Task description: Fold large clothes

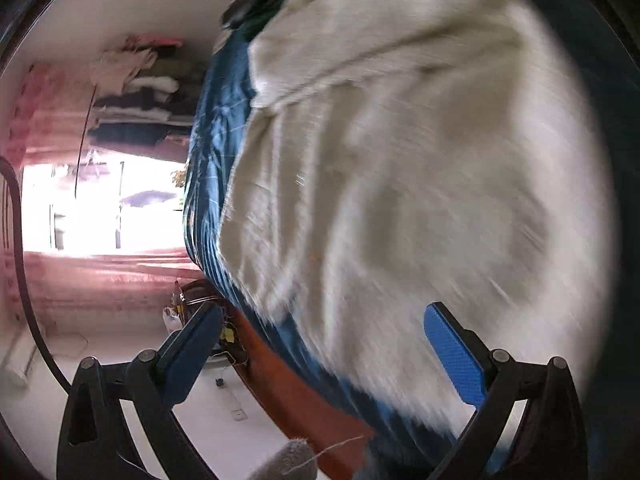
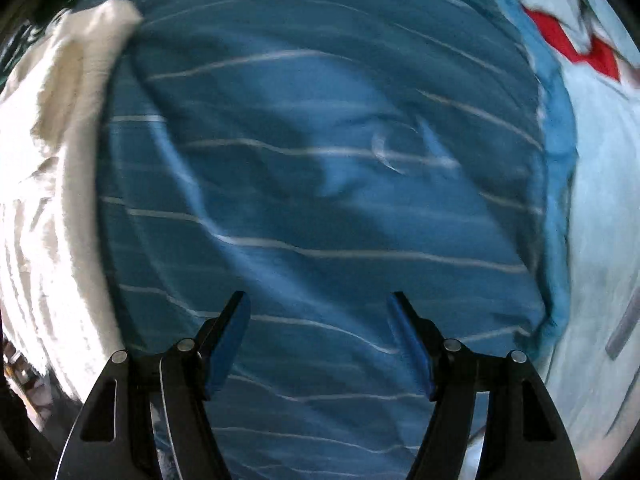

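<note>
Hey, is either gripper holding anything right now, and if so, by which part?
Nothing is held. The left gripper is open in front of the cream garment; the right gripper is open over the blue striped sheet.

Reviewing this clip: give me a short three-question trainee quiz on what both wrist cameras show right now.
1. True or false: the left gripper is shut on the white cloth.
2. Multiple choice: in the right wrist view, what lies straight ahead of the right gripper? A) a wooden floor B) the blue striped bedsheet C) a cardboard box
3. Fill in: in the right wrist view the white cloth lies to the ____ of the bedsheet.

Key
1. False: its jaws stand wide apart, with nothing between them.
2. B
3. left
</note>
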The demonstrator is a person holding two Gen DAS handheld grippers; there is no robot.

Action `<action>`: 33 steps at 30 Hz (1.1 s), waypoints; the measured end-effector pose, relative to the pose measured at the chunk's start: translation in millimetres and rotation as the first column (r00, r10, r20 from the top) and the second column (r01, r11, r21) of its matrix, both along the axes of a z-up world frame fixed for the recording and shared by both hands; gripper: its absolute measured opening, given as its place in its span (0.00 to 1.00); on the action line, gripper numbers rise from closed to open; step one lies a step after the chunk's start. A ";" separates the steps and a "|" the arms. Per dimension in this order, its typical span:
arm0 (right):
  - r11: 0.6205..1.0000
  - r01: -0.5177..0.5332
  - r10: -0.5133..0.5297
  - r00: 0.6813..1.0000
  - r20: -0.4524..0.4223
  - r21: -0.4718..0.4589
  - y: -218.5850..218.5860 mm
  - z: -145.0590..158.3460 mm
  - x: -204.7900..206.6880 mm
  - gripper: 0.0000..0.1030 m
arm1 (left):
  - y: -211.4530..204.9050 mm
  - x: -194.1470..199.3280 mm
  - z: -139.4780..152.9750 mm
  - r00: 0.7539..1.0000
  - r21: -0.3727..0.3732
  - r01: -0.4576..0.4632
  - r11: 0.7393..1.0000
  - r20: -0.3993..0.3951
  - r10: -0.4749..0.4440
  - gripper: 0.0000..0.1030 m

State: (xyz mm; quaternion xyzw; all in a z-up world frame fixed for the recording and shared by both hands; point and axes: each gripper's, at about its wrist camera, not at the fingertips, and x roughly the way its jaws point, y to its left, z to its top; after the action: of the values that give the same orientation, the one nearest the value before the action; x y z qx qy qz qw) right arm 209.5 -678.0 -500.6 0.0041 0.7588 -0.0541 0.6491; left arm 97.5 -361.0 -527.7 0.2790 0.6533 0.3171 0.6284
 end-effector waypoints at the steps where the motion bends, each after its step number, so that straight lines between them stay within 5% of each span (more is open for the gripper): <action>1: 1.000 0.009 -0.009 1.000 -0.004 -0.005 -6.0 -0.6 -1.6 0.70 | -9.3 -5.3 -1.3 1.000 -0.012 0.000 1.000 -0.012 0.000 1.00; 4: 0.999 0.042 -0.042 0.999 -0.010 -0.020 -26.5 4.8 -10.0 0.70 | -41.3 -24.2 -8.3 0.998 -0.098 -0.020 0.995 -0.062 0.014 1.00; 7: 0.997 0.069 -0.069 0.997 -0.016 -0.022 -36.8 3.1 -3.7 0.70 | -78.9 -27.6 -22.9 0.995 -0.097 0.067 0.993 -0.061 -0.073 1.00; 13: 0.996 0.088 -0.089 0.996 -0.032 -0.024 -51.0 2.6 -8.8 0.70 | -74.2 -2.4 -82.2 0.989 0.120 0.131 0.984 -0.080 -0.122 1.00; 17: 0.998 0.065 -0.066 0.997 -0.035 -0.013 -27.8 -4.9 18.3 0.70 | -41.0 14.6 -78.1 0.999 0.197 0.051 0.979 -0.002 -0.051 1.00; 19: 0.998 0.054 -0.054 0.998 -0.033 0.013 -16.3 -4.9 24.3 0.70 | -29.9 19.6 -68.3 0.999 0.185 0.033 0.982 0.033 -0.039 0.90; 21: 0.998 0.038 -0.036 0.999 -0.034 0.055 -12.2 -14.7 34.8 0.70 | -14.2 24.7 -54.3 0.996 0.109 0.000 0.994 0.084 -0.009 0.32; 22: 0.997 0.033 -0.030 0.999 -0.032 0.072 -10.5 -13.9 38.7 0.70 | -5.7 25.8 -49.5 0.995 0.078 -0.018 0.997 0.103 0.010 0.21; 24: 0.986 0.014 -0.012 1.000 -0.014 0.165 2.9 -12.9 51.8 0.72 | 9.9 31.4 -33.8 0.988 0.030 -0.052 0.998 0.150 0.047 0.16; 27: 0.908 0.057 -0.066 0.998 0.008 0.414 20.1 -9.2 73.9 0.85 | 26.1 39.8 -12.8 0.977 -0.027 -0.068 0.997 0.200 0.072 0.15; 33: 0.691 0.110 -0.161 0.987 0.004 0.714 73.7 -18.0 138.9 0.86 | 57.2 50.2 11.7 0.966 -0.040 -0.052 0.998 0.250 0.060 0.15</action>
State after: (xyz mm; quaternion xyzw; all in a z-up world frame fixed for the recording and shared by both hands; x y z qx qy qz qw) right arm 348.4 -604.3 -518.5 0.3121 0.6964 0.1952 0.6160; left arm 147.7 -303.8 -516.0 0.2076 0.5813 0.3564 0.7014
